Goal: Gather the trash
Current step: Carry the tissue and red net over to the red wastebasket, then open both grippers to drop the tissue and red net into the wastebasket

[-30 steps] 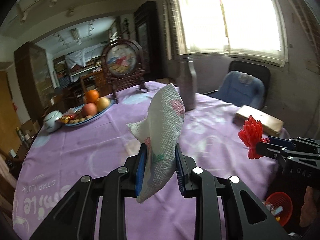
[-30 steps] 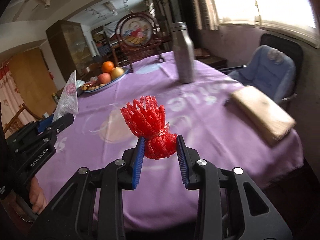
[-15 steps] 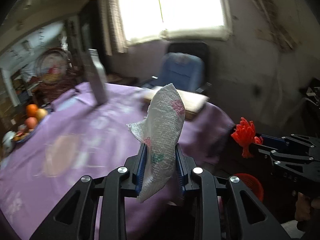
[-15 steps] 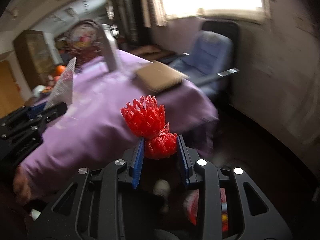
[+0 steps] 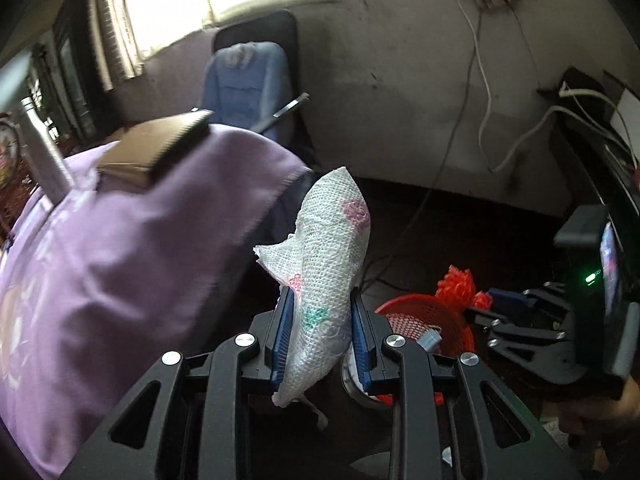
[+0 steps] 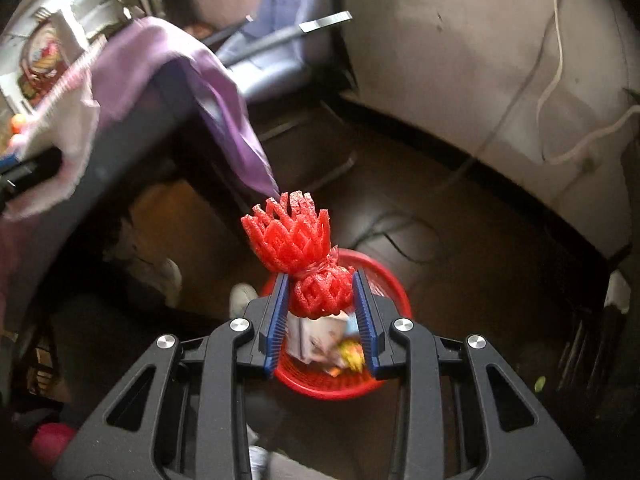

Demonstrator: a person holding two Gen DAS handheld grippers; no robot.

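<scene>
Fingers [image 6: 362, 316] of the right gripper [image 6: 320, 314] are closed on a red foam net [image 6: 298, 256], pinching its lower knot while the flared top stands above the pads. Fingers [image 5: 280, 328] of the left gripper [image 5: 322, 332] are narrow too, clamped on a crumpled paper towel [image 5: 328, 264] that sticks up between them and hangs out below. Both pieces of trash are thus held, off the bench [image 5: 100, 264]. Below the right gripper sits a red bin [image 6: 394, 280] on the dark floor [image 6: 460, 280], with wrappers already inside; the net looks to hang about over its rim, though how high above I cannot tell. In the left view the bin [image 5: 424, 312] lies ahead and to the right of the towel, near the right gripper [image 5: 516, 304] and its net [image 5: 460, 284]. By my reading the step in hand is the carry to the bin, nearly finished for the right hand. Next, the right fingers need only spread once the net is squarely above the opening; the left must first travel rightward until the towel hangs over the bin, then release. A light towel may cling to a pad or drift past the rim. A second ago both grippers looked across the purple bench with its fruit plate and steel bottle; since then they have swung off its edge and tipped downward, grips unchanged, bringing the floor and bin into sight.
</scene>
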